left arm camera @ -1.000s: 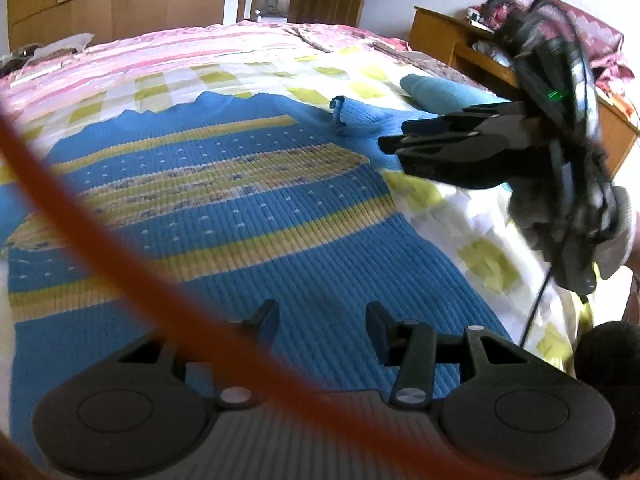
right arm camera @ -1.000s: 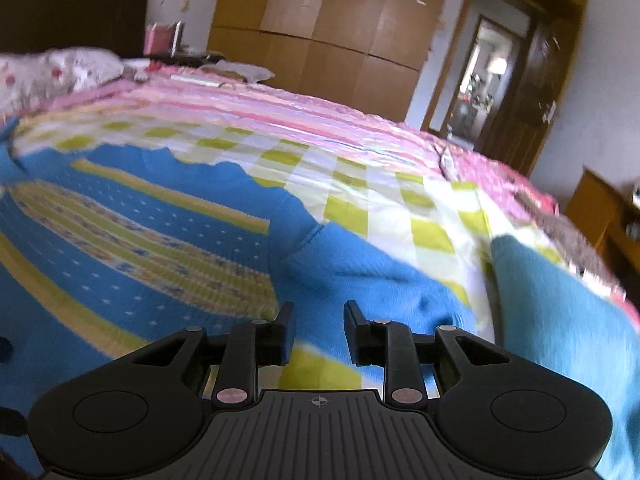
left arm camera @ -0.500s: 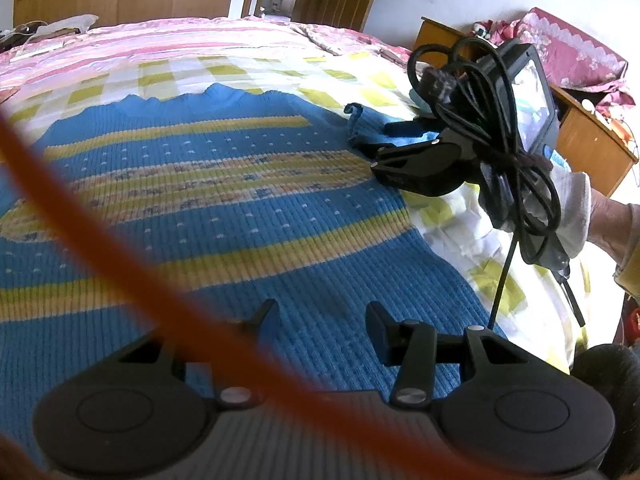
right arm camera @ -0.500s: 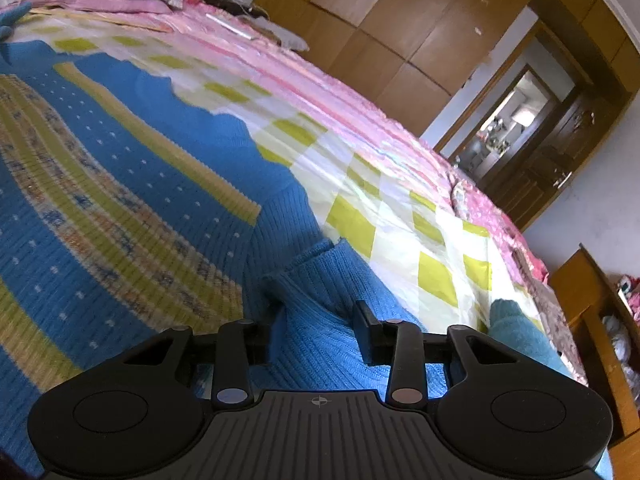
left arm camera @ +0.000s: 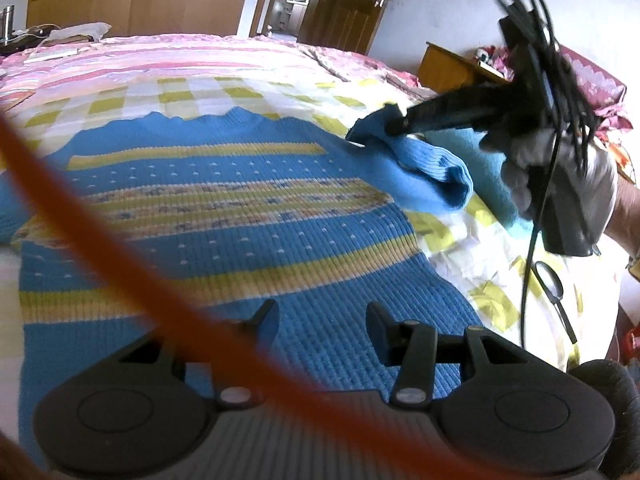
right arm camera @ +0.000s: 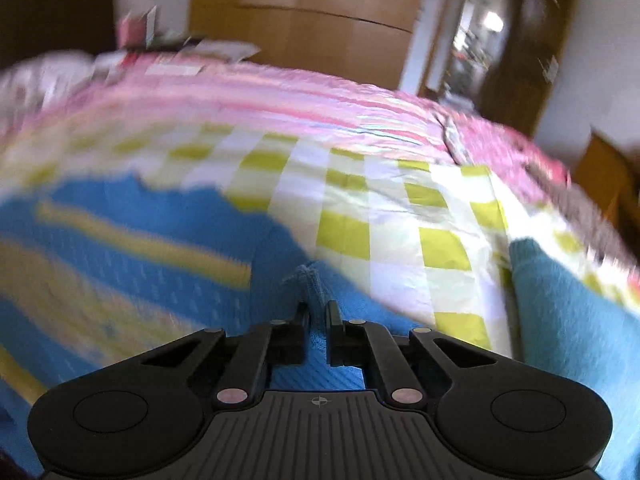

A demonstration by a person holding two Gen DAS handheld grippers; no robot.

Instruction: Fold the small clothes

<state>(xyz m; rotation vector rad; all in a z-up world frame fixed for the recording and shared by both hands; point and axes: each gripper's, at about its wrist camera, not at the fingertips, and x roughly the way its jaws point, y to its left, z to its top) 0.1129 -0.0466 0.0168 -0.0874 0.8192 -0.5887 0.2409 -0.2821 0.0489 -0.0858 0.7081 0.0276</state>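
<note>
Pinching the sleeve [left arm camera: 424, 164] at the far right, the right hand-held gripper [right arm camera: 318, 314] was clamped on it; the left hand-held gripper [left arm camera: 322, 320] gaped empty over the sweater [left arm camera: 224, 216] spread on the bed [left arm camera: 224, 68]. Next, probably: carry the sleeve leftward across its body.

An orange cable [left arm camera: 132, 248] is crossing the left wrist view, blurred, hiding part of the sweater [left arm camera: 240, 240]; motion blur is smearing the bed [right arm camera: 240, 92] in the right wrist view.

Blue striped sweater [left arm camera: 224, 216] lies flat across the frame's middle on the checked bedspread [left arm camera: 460, 240]. Lower centre, the left gripper [left arm camera: 322, 320] hovers over its hem, jaws apart. Upper right, the right gripper [left arm camera: 394, 122] pinches the sleeve [left arm camera: 424, 168], lifted off the bed. An orange cable [left arm camera: 100, 240] cuts diagonally across.
</note>
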